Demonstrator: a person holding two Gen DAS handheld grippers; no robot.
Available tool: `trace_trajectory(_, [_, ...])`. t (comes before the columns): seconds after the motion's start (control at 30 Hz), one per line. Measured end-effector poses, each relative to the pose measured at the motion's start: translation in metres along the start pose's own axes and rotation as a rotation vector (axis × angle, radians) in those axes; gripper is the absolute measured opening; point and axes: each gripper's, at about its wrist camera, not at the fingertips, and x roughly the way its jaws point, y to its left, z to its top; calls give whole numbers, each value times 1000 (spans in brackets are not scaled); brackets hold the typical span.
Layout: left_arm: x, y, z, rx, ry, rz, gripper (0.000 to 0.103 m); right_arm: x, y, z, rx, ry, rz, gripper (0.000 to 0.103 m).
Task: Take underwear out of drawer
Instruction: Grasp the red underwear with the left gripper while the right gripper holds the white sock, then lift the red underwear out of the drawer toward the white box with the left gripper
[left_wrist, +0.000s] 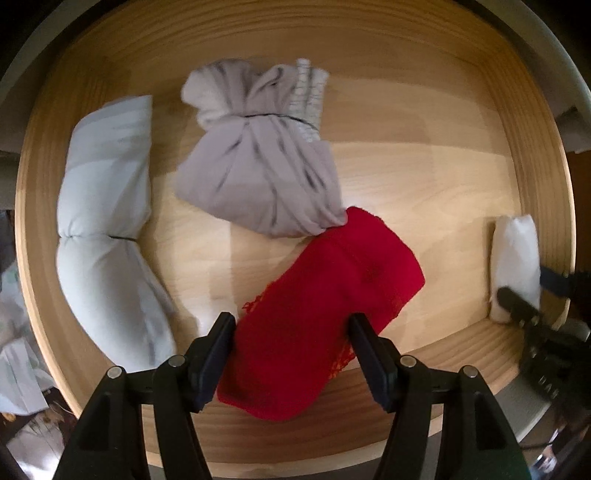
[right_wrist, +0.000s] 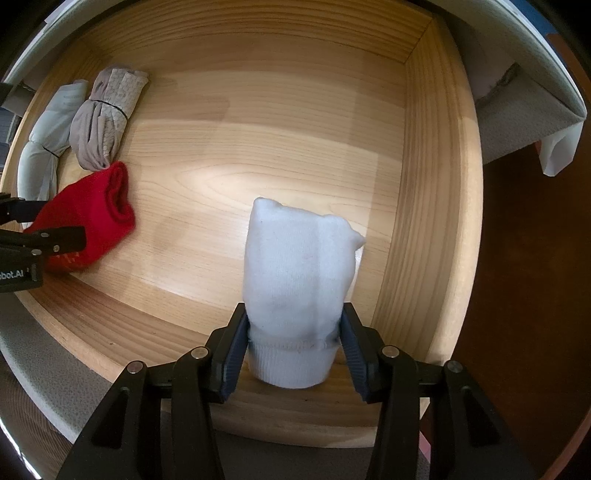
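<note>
I look down into an open wooden drawer (left_wrist: 424, 177). My left gripper (left_wrist: 291, 325) is shut on a rolled red garment (left_wrist: 325, 310), which lies near the drawer's front wall. My right gripper (right_wrist: 293, 325) is shut on a rolled white garment (right_wrist: 297, 273) near the front right corner of the drawer (right_wrist: 424, 184). The white roll also shows in the left wrist view (left_wrist: 515, 258), with the right gripper (left_wrist: 532, 295) on it. The red roll (right_wrist: 92, 214) and the left gripper (right_wrist: 55, 236) show at the left of the right wrist view.
A grey bundle tied with a band (left_wrist: 262, 155) lies behind the red roll and touches it. A long pale blue-white roll (left_wrist: 107, 229) lies along the drawer's left wall. Both show in the right wrist view (right_wrist: 103, 118) (right_wrist: 48, 147). Pale upholstery (right_wrist: 524, 110) lies beyond the right wall.
</note>
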Motion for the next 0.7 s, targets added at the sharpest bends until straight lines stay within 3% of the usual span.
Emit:
trace_trajectory(0.17, [0, -11, -1, -64, -26, -32, 62, -1, 0, 2, 1, -2, 3, 45])
trace_trajectory(0.33, [-12, -11, -14, -85, -61, -66, 42, 1, -1, 0, 3, -2, 0, 45])
trace_trajectory(0.43, [-17, -13, -19, -92, -83, -68, 37, 3, 1, -1, 6, -3, -2, 45])
trace_trajectory(0.7, [-44, 3, -35, -79, -139, -66, 34, 6, 2, 1, 9, -6, -2, 44])
